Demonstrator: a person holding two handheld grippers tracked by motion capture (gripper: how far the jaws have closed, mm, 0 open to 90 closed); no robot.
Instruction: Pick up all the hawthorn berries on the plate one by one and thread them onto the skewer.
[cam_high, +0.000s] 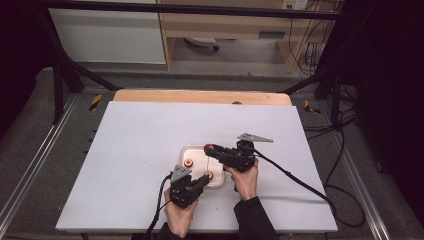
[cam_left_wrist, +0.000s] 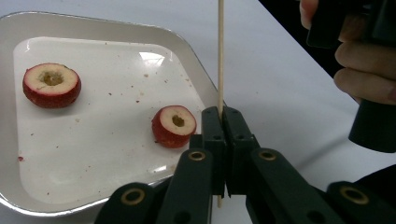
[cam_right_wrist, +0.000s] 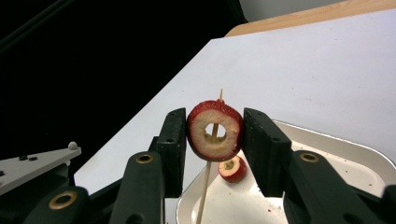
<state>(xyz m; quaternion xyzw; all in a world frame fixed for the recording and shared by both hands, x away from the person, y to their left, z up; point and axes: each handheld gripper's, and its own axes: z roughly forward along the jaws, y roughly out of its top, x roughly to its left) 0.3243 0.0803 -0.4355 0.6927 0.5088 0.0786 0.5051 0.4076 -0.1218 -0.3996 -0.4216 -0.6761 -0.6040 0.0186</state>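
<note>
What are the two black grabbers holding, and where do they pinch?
The left gripper pinches the thin wooden skewer near its bottom end. The right gripper squeezes a cored red fruit piece by its sides, threaded on that stick.

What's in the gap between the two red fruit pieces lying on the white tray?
Only bare tray with a few crumbs, seen in the left gripper view between the fruit pieces.

In the left gripper view, the left gripper (cam_left_wrist: 222, 122) has its two black jaws clamped together on a thin, pale wooden skewer (cam_left_wrist: 220, 56), which stands upright. Just left of the jaws, a white, rounded-corner tray (cam_left_wrist: 184, 49) rests on the white tabletop (cam_left_wrist: 280, 84). Two cored red fruit pieces lie in it, well apart: the nearer piece (cam_left_wrist: 173, 126) and the farther piece (cam_left_wrist: 51, 85). A hand (cam_left_wrist: 369, 70) gripping a black handle appears at the upper right.
</note>
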